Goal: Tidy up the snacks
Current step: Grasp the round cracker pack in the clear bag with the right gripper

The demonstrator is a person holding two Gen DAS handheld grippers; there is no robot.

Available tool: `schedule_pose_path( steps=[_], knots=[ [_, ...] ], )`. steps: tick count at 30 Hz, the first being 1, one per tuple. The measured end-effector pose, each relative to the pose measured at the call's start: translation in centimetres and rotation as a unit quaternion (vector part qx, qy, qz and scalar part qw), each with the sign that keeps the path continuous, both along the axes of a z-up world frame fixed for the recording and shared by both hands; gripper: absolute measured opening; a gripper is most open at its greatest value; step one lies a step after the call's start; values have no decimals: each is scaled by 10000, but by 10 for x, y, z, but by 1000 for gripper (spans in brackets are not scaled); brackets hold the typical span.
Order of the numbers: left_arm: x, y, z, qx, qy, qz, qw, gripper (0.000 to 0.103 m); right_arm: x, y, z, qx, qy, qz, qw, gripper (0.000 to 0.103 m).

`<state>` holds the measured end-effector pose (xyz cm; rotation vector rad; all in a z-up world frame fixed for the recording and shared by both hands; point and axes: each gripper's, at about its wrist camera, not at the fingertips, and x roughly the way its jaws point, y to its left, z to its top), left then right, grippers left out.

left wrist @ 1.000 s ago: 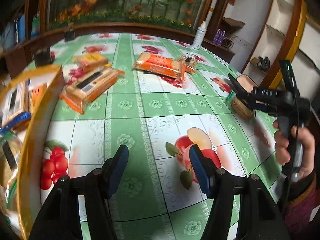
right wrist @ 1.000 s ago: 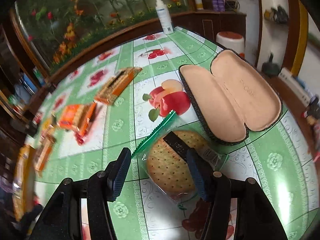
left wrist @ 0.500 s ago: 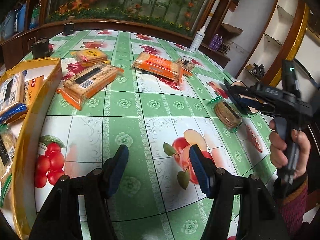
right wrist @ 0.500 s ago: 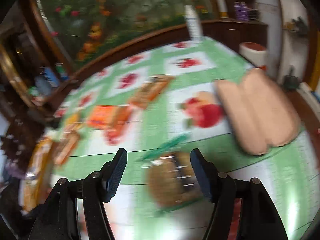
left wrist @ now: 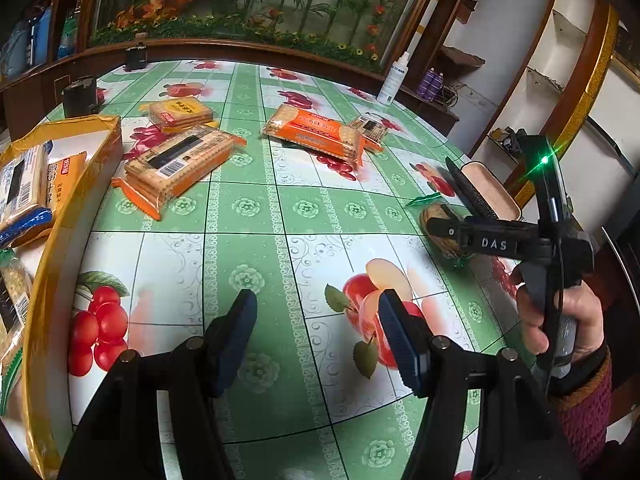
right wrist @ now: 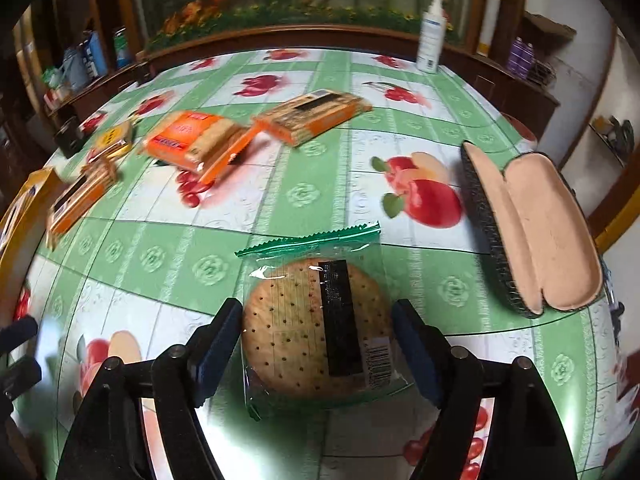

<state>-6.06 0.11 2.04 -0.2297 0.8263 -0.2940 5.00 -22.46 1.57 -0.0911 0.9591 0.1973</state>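
Your right gripper [right wrist: 316, 344] is opening its jaws around the round cracker pack [right wrist: 320, 328] lying flat on the table [right wrist: 304, 192], pads not pressing. Your left gripper [left wrist: 316, 328] is hovering open, gripping nothing.

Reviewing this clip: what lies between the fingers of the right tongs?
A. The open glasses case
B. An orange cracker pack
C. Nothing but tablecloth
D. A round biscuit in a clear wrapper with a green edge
D. In the right wrist view the round biscuit lies on the tablecloth between the two fingers of the right tongs, whose jaws are opening, pads not pressing on it.
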Motion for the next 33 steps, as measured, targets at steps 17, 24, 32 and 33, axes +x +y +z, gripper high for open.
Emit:
schedule_pose_path(
  steps=[17, 24, 32, 33],
  knots=[
    [4, -5, -3, 366, 165, 132, 9991, 62, 1, 50, -5, -277, 33, 651, 9975, 80],
    [26, 1, 48, 538, 522, 128, 9971, 62, 44, 39, 29, 803, 16, 236, 9965, 80],
    [117, 44, 80, 1176, 970, -6, 9883, 72, 44, 13, 27, 1985, -123, 304, 9796, 80],
    [131, 50, 75, 1229, 1063, 41, 9867, 72, 44, 11, 25, 2028, -97, 255, 9788, 80]
  ],
)
